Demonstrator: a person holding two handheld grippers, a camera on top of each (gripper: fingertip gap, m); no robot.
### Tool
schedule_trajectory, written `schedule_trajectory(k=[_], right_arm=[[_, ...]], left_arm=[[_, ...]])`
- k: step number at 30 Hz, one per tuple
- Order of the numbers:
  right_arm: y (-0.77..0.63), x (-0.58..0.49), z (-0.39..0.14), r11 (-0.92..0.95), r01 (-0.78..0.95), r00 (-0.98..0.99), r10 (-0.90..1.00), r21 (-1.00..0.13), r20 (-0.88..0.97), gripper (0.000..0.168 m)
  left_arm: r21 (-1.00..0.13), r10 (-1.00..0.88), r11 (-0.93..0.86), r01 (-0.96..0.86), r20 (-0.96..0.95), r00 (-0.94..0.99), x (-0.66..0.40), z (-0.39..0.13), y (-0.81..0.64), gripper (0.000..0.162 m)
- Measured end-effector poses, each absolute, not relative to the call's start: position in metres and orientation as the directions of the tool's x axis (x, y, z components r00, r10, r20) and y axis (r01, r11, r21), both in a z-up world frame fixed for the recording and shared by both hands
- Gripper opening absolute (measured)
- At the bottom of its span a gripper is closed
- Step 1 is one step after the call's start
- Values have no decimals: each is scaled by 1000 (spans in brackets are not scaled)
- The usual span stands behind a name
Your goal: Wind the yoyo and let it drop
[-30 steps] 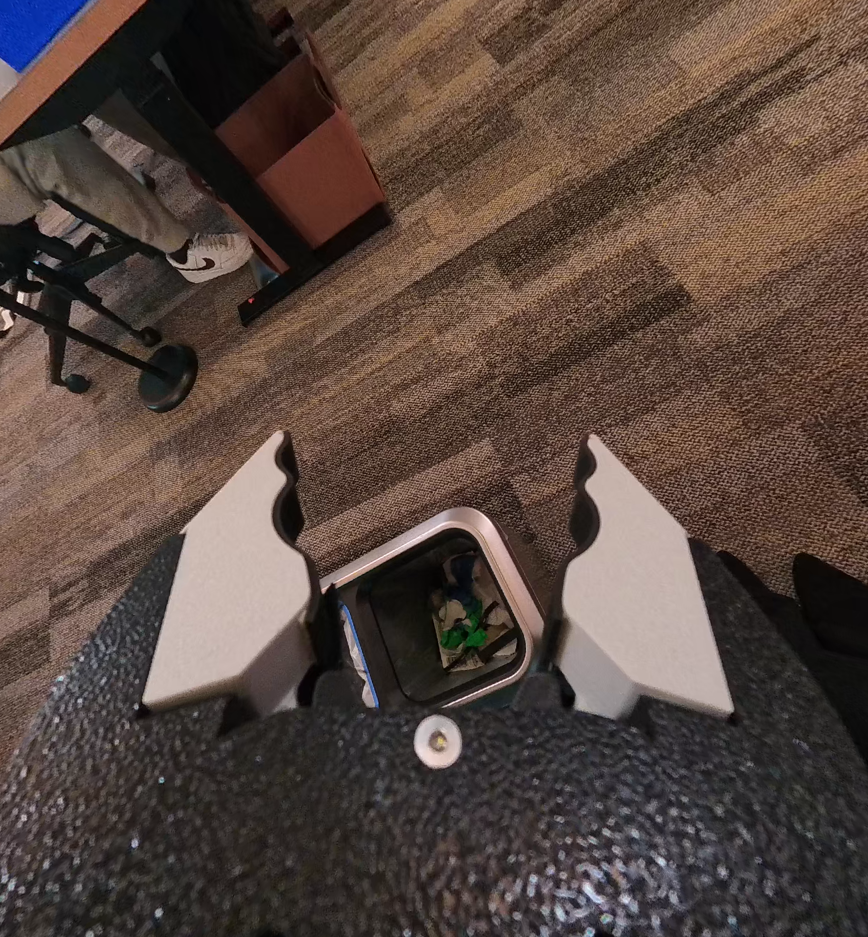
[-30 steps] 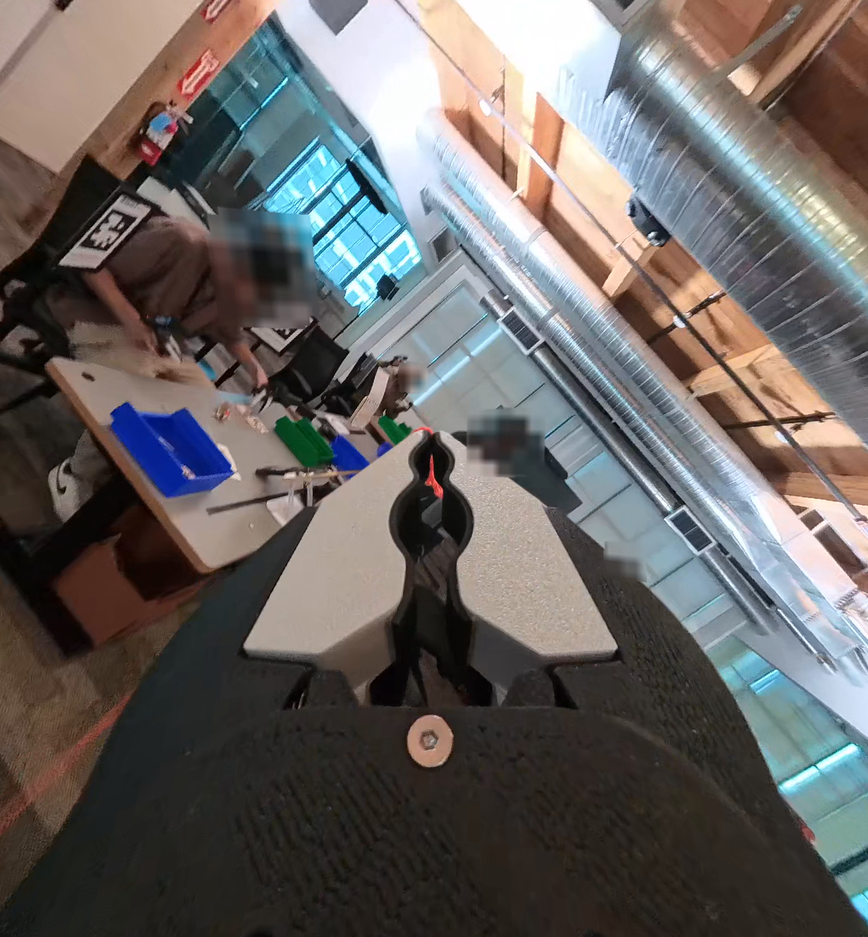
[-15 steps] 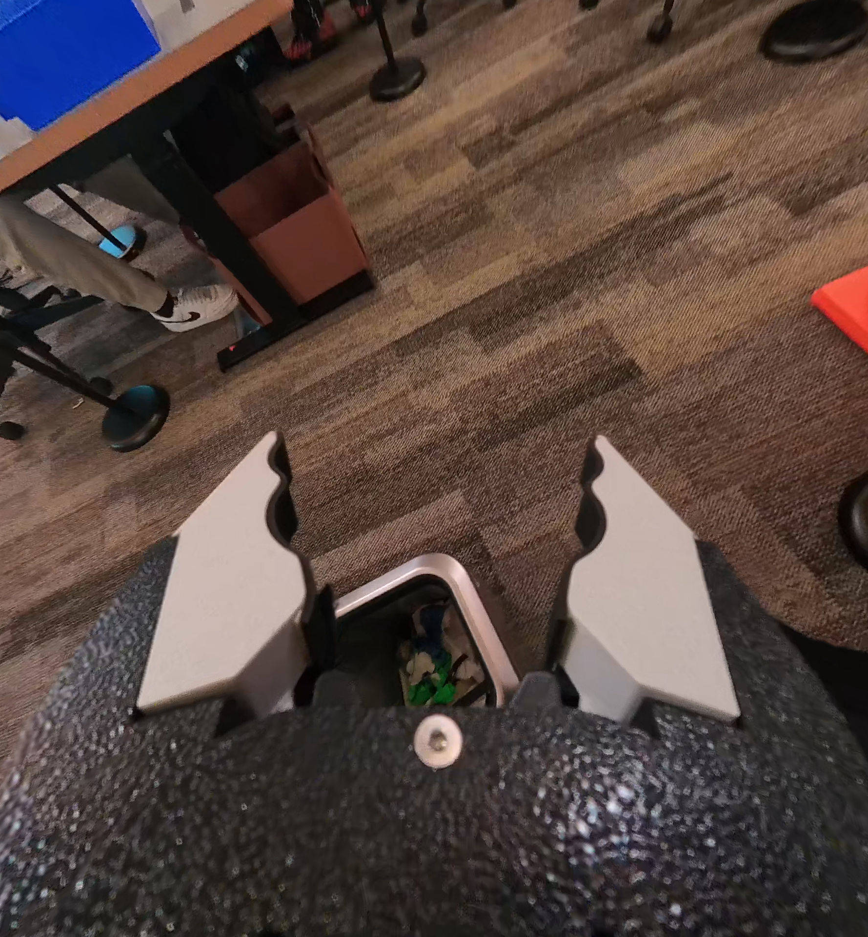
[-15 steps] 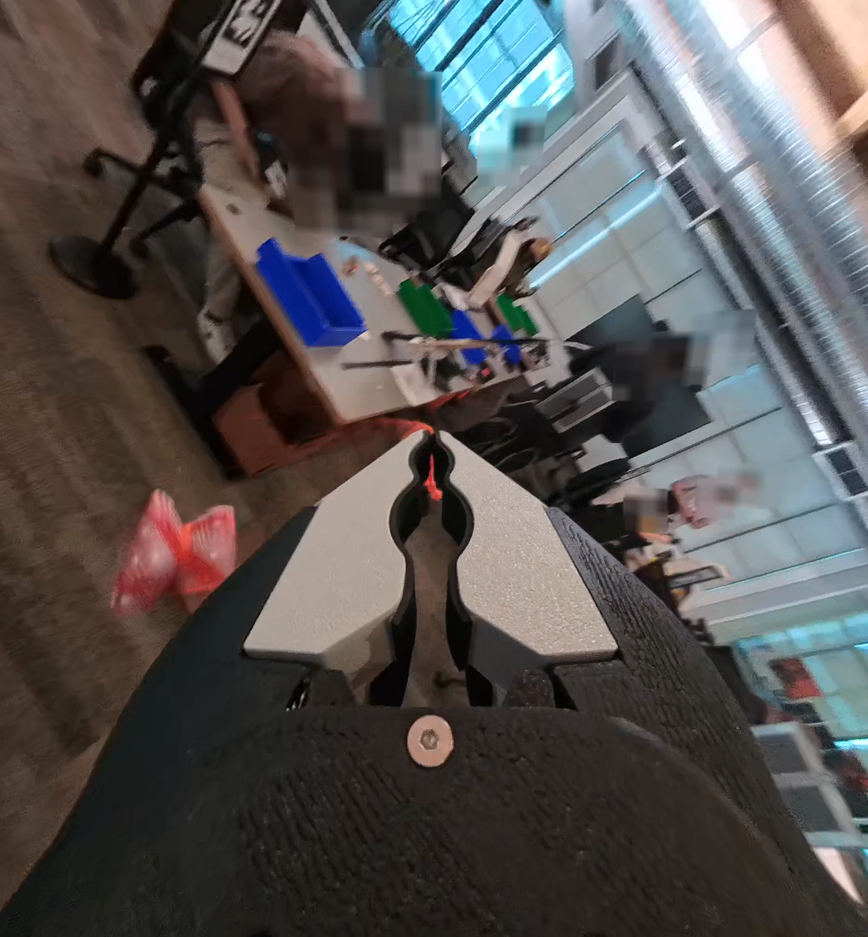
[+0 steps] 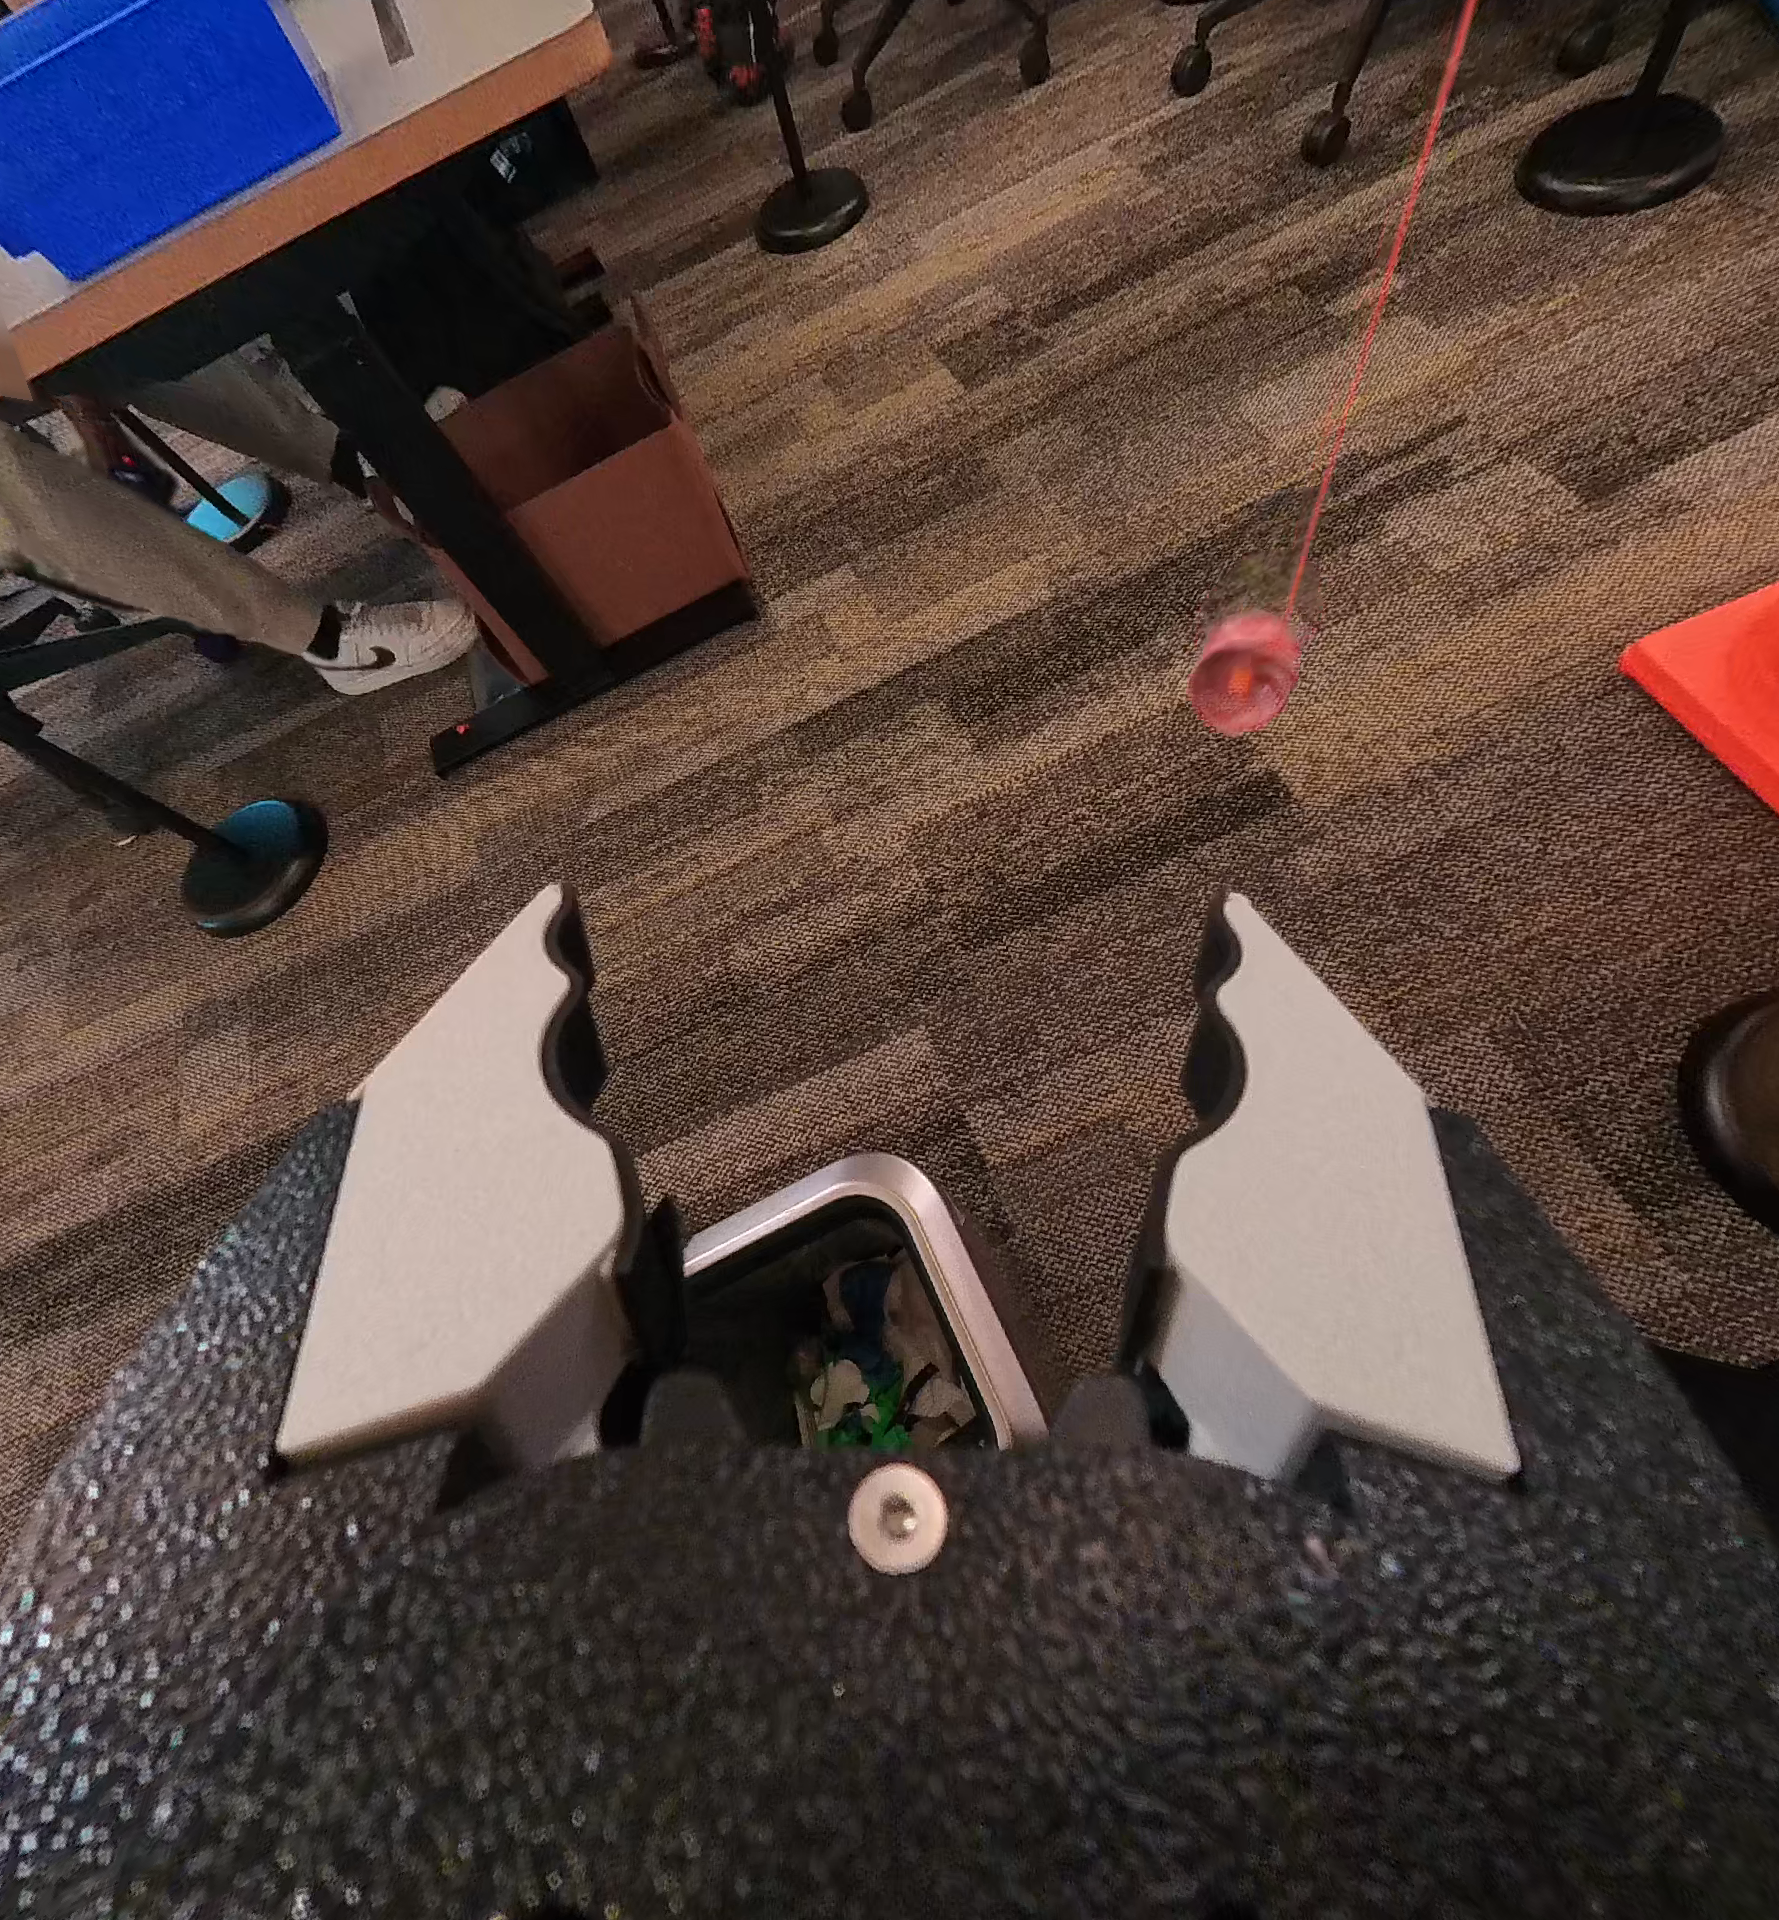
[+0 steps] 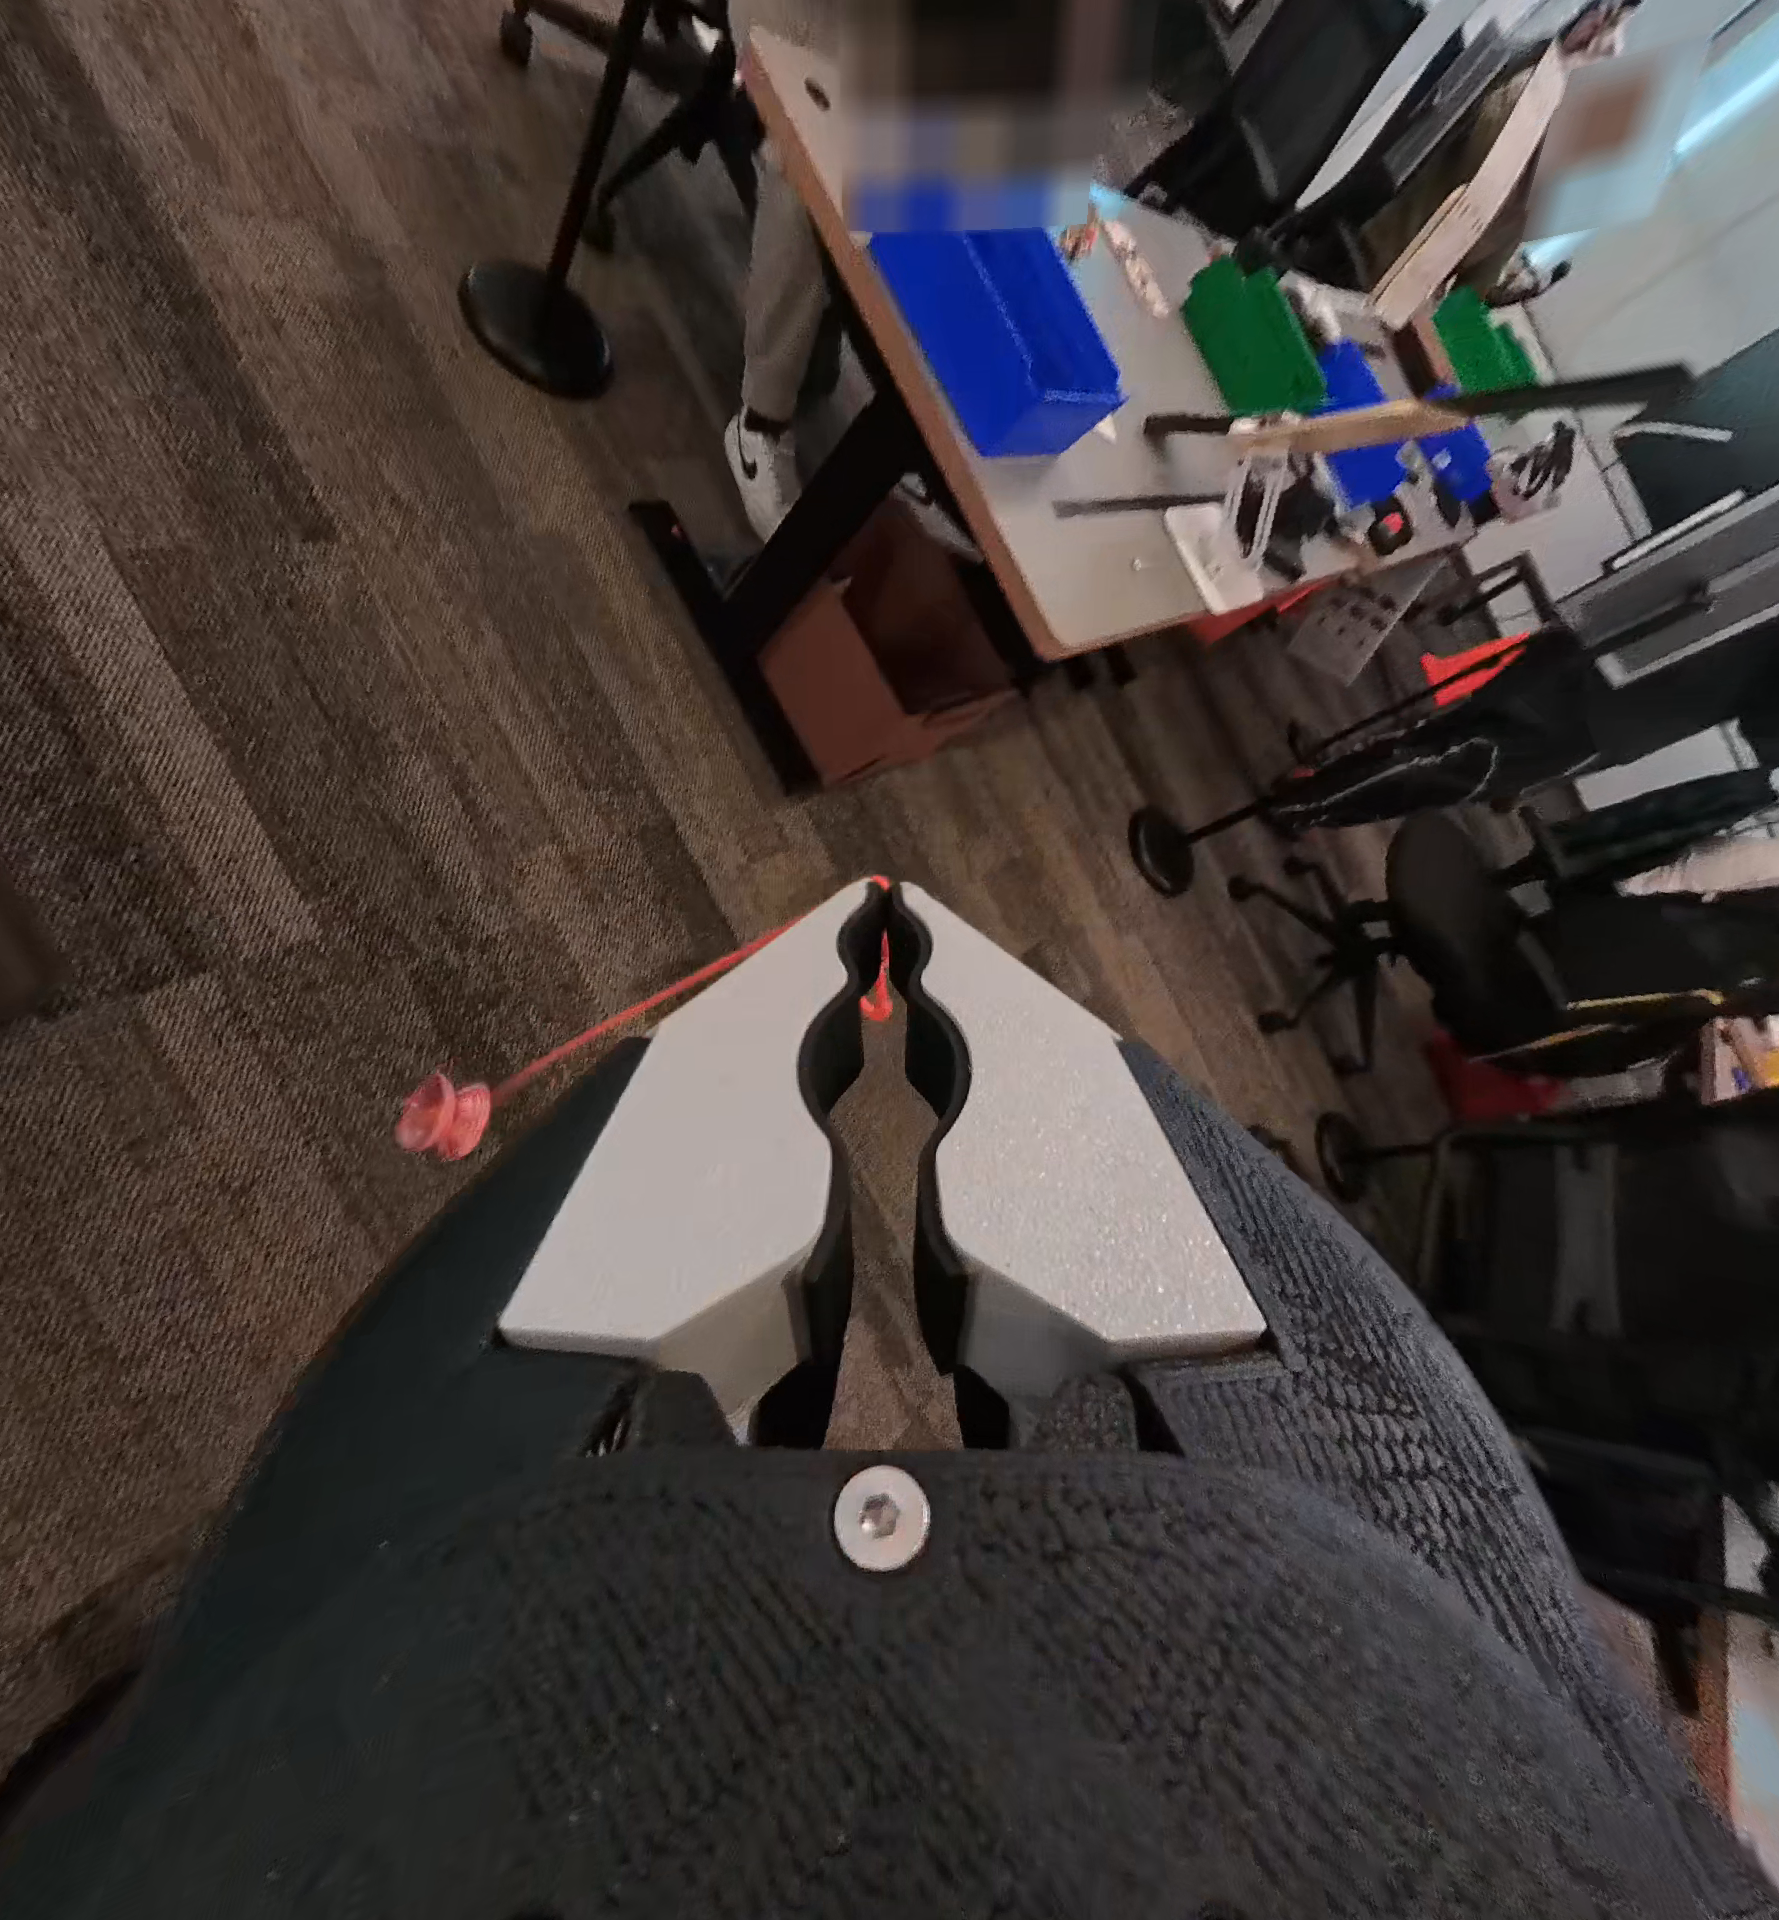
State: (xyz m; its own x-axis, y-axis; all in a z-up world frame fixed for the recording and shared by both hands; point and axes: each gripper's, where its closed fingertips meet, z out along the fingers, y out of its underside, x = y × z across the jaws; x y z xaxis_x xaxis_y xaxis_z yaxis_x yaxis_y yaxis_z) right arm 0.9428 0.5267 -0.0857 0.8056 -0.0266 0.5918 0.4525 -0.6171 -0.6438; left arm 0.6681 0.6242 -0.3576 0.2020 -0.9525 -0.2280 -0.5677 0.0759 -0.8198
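- Left wrist view, 10 o'clock: bench point(image 5: 272, 223) w/ blue bin point(image 5: 126, 145) on top, a seated person's leg point(image 5: 106, 540) and brown box point(image 5: 604, 488) under it.
- Left gripper point(image 5: 890, 940): released, fingers wide apart, nothing between them. Below it at 6 o'clock a silver-rimmed trash bin point(image 5: 926, 1236) w/ scraps inside; only this view shows it.
- 2 o'clock, same view: pink yoyo point(image 5: 1243, 673), blurred, hanging over carpet point(image 5: 968, 727) on red string point(image 5: 1373, 312) that runs up out of frame. This view doesn't show what holds the string.
- 3 o'clock: orange flat thing point(image 5: 1768, 696), partly cut off.
- Right wrist view: yoyo point(image 6: 443, 1114) at 9 o'clock, string point(image 6: 636, 1020) taut up to the tips.
- Right gripper point(image 6: 885, 896): clenched on string at the tips, short red end hanging between the fingers.
- 1 o'clock: same bench point(image 6: 1103, 582) w/ blue bin point(image 6: 999, 332), plus green bins point(image 6: 1254, 338) seen only here.
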Motion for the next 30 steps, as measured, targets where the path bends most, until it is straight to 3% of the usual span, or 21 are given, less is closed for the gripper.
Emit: schedule_trajectory(k=[6, 11, 13, 18, 24, 27, 30], right_arm=[[558, 944, 26, -549, 594, 720, 35, -588, 694, 0], [547, 947, 231, -298, 666, 619, -290, -684, 730, 0], [534, 931, 287, -203, 686, 628, -321, -699, 709, 0], [521, 891, 357, -138, 793, 531, -323, -594, 784, 0], [511, 844, 418, -65, 858, 463, -331, -509, 822, 0], [504, 824, 436, -33, 878, 438, -344, -477, 830, 0], [494, 810, 447, -12, 892, 421, -348, -453, 838, 0]], left_arm=[[-815, -953, 72, -574, -227, 202, 667, -359, 625, 115], [-816, -952, 70, -575, -226, 206, 670, -360, 624, 118], [-856, -955, 51, -515, -192, 225, 676, -347, 623, 125], [-982, -980, -108, -152, 79, 182, 754, -217, 585, 159], [-984, -984, -150, 97, 139, -111, 865, -9, 510, 159], [-981, -981, -157, 113, 142, -136, 908, 45, 492, 158], [-995, -996, -90, 45, 89, -23, 940, 46, 500, 148]])
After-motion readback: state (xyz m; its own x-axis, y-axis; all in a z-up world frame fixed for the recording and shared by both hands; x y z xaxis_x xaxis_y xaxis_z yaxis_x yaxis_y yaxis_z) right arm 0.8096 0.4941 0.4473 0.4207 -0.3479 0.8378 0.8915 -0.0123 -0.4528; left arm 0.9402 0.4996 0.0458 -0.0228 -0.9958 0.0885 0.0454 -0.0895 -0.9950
